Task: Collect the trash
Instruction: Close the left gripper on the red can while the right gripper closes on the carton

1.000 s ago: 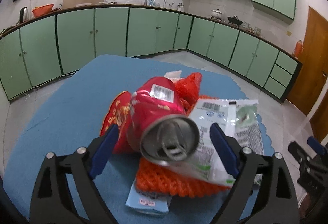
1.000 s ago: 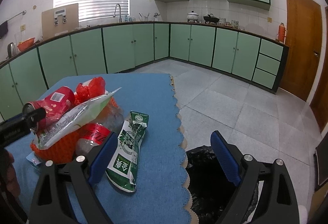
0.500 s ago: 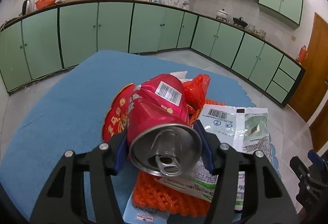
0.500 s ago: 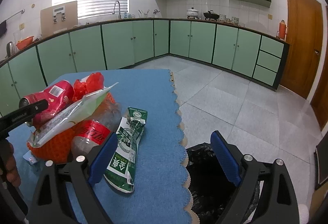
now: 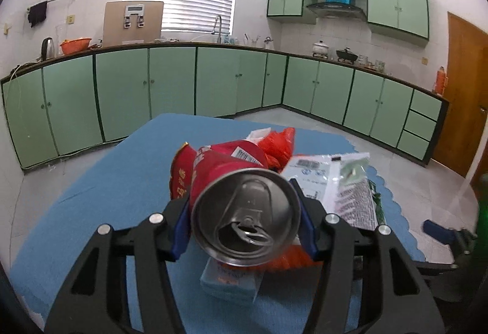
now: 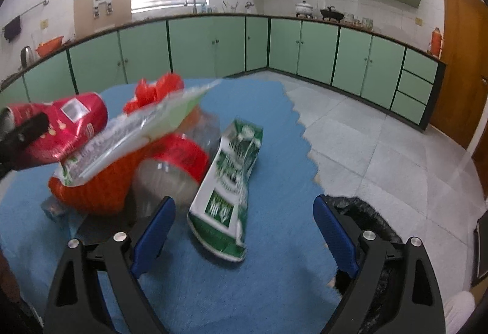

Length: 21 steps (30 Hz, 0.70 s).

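Red drink can (image 5: 247,212): clamped between left claw (image 5: 244,227) pads, opened top toward camera; right claw (image 6: 244,230) released, above green wrapper (image 6: 228,190) on table (image 5: 91,196).

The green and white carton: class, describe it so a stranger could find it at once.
Start at the blue table. Right of the trash pile lies the green and white carton, flattened, near the scalloped edge. Alone among its red and orange neighbours, it is green.

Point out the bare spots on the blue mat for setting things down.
Free: blue mat left of the red can, toward the cabinets, and its far end. Crowded: the pile around the orange net, plastic bottle and green carton.
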Motion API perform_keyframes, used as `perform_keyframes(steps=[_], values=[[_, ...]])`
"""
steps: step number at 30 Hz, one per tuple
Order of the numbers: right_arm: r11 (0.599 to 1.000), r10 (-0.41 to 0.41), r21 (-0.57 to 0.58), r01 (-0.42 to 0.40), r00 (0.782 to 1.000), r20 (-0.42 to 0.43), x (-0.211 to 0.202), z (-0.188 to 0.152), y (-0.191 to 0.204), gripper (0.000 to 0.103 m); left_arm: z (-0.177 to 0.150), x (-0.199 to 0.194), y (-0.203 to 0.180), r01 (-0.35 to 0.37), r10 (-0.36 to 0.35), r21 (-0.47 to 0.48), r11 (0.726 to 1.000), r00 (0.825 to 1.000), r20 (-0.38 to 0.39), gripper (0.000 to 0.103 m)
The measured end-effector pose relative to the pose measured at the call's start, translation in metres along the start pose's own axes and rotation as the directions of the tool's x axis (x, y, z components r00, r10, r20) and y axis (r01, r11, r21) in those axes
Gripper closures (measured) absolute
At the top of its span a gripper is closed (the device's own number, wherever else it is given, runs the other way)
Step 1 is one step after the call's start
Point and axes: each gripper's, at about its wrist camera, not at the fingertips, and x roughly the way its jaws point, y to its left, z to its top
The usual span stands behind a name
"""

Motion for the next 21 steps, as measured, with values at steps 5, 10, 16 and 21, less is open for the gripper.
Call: perform_keyframes(steps=[5, 10, 16, 21], values=[[1.0, -0.01, 0.027, 0.011, 1.0, -0.02, 0.009, -0.005, -0.004, 0.023, -0.006, 0.002, 0.001, 0.003, -0.003, 0.015, 1.0, 1.0, -0.011, 0.049], [1.0, 0.013, 0.02, -0.012, 0.999, -0.053, 0.016, -0.006, -0.005, 0.031, -0.009, 0.013, -0.003, 0.011, -0.009, 0.043, 0.999, 0.999, -0.047, 0.049], [0.995, 0.093, 0.047, -0.088, 0.989, -0.116, 0.031, -0.003, -0.008, 0.055, -0.014, 0.022, 0.0, 0.029, -0.026, 0.04, 0.999, 0.997, -0.073, 0.048], [0.994, 0.101, 0.05, -0.097, 0.991, -0.092, 0.026, -0.003, -0.011, 0.057, -0.013, 0.025, 0.0, 0.027, -0.024, 0.041, 0.999, 0.997, -0.071, 0.048]])
